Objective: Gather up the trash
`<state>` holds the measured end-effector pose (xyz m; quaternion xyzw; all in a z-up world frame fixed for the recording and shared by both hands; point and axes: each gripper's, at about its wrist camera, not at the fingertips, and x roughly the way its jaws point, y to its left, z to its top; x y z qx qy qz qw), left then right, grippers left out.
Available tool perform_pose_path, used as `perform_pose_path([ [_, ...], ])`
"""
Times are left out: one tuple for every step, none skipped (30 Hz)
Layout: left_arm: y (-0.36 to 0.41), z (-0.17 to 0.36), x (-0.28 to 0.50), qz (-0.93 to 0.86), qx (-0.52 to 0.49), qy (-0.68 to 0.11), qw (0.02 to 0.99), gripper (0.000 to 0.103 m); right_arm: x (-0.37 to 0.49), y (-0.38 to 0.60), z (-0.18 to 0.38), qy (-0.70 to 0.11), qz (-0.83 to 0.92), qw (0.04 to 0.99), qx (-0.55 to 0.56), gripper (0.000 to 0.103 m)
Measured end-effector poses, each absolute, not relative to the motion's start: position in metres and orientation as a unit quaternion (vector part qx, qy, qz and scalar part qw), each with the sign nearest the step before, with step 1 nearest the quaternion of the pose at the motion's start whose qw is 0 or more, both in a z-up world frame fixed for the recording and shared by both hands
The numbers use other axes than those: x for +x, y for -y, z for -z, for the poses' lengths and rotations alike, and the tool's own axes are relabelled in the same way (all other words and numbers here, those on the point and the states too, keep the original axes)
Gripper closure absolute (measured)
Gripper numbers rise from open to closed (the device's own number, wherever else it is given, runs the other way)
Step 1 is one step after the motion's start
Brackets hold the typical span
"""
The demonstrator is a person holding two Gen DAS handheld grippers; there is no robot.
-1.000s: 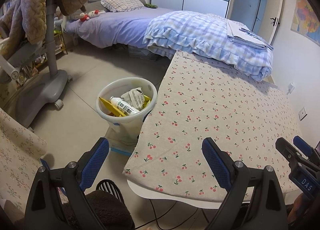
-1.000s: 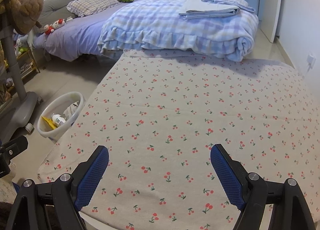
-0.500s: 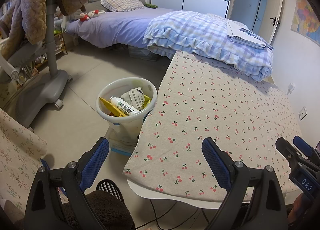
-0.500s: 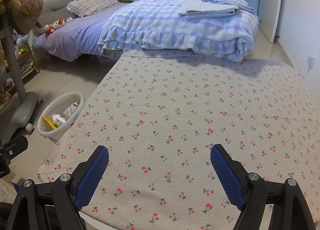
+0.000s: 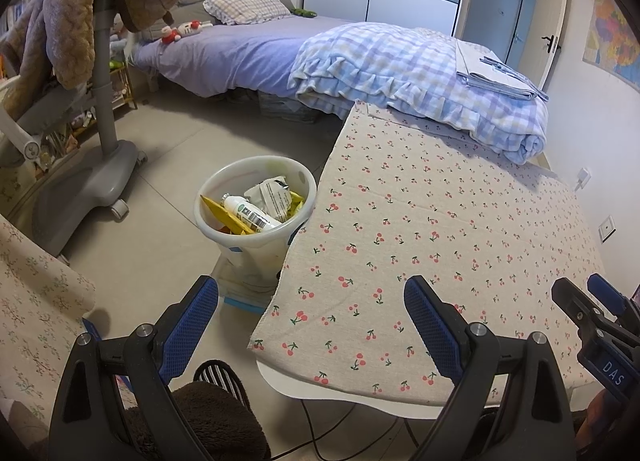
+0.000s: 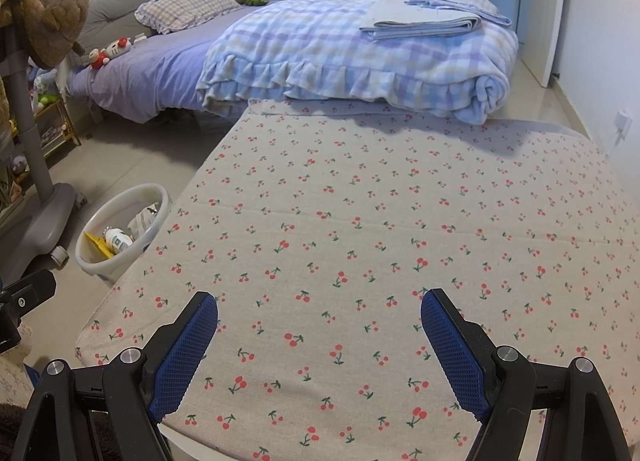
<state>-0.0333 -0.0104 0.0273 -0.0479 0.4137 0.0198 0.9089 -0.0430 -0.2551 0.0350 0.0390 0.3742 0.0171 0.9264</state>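
We hold the left hand-held gripper (image 5: 311, 301) w/ jaws wide apart, nothing between, over the worktop (image 5: 440, 221) corner. Right hand-held gripper (image 6: 319, 315) likewise spread & empty above the cherry-print cloth (image 6: 400, 221). Trash, incl. a white bottle (image 5: 250, 215) & wrappers (image 5: 269, 197), sits in the white bin (image 5: 256, 177) on the floor, just beside the worktop's left edge.
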Motion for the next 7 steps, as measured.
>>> perform_pose_path([
  [0.0100, -0.0274, -0.0333, -0.020, -0.048, -0.413, 0.909, 0.007, -0.0430, 0.2550, -0.0349, -0.374, -0.017, 0.926, 0.039, 0.016],
  [0.0099, -0.0273, -0.0330, -0.020, -0.047, -0.413, 0.909, 0.007, -0.0430, 0.2549, -0.0348, -0.374, -0.017, 0.926, 0.039, 0.016],
  [0.0099, -0.0275, -0.0331, -0.020, -0.047, -0.413, 0.910, 0.007, -0.0431, 0.2549, -0.0348, -0.375, -0.017, 0.926, 0.039, 0.016],
  [0.0099, -0.0276, -0.0333, -0.019, -0.046, -0.412, 0.910, 0.007, -0.0430, 0.2547, -0.0348, -0.375, -0.017, 0.926, 0.039, 0.016],
  [0.0097, -0.0280, -0.0335, -0.020, -0.046, -0.411, 0.910, 0.007, -0.0429, 0.2543, -0.0346, -0.375, -0.018, 0.926, 0.039, 0.016],
  [0.0096, -0.0281, -0.0336, -0.021, -0.045, -0.411, 0.910, 0.007, -0.0427, 0.2542, -0.0341, -0.376, -0.018, 0.926, 0.038, 0.016],
  [0.0098, -0.0282, -0.0333, -0.017, -0.046, -0.412, 0.910, 0.007, -0.0423, 0.2541, -0.0332, -0.377, -0.019, 0.925, 0.039, 0.016],
])
